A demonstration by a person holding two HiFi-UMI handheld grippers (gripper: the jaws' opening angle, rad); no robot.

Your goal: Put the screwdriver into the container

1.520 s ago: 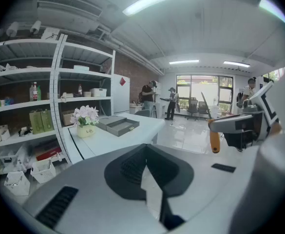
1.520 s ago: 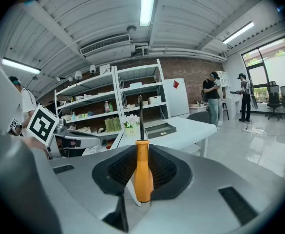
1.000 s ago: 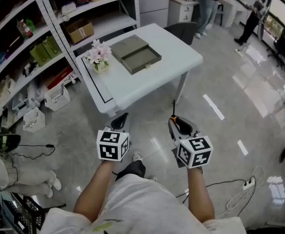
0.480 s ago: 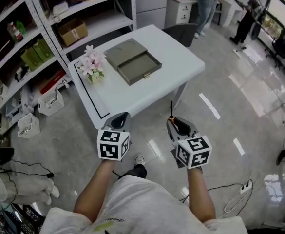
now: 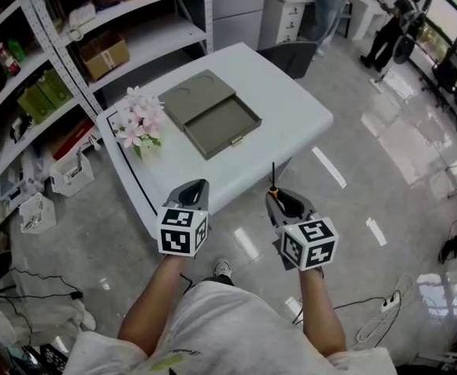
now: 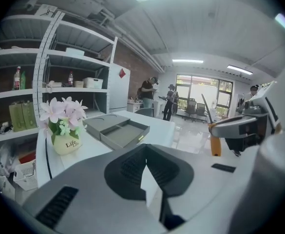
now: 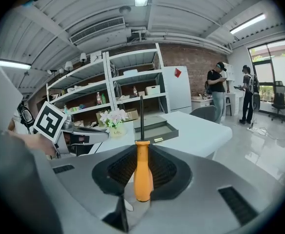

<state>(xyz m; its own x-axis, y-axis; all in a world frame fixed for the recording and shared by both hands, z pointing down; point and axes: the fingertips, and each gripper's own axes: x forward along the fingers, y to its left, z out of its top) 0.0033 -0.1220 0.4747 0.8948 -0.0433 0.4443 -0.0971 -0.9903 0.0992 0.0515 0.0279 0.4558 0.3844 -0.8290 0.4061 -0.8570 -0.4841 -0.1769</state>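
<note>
- My right gripper (image 7: 142,151) is clamped on the screwdriver (image 7: 143,179) at mid-handle, its shaft pointing toward the far container (image 5: 212,116).
- Left gripper (image 6: 144,155): empty, tips seemingly together.
- Light, stiff, smooth-handled tool, I judge; the mid-handle hold suits it.

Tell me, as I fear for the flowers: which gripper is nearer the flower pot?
Left. The left gripper hangs this side of the flower pot, at the table's near edge; the right gripper, holding the screwdriver, is farther to its right.
</note>
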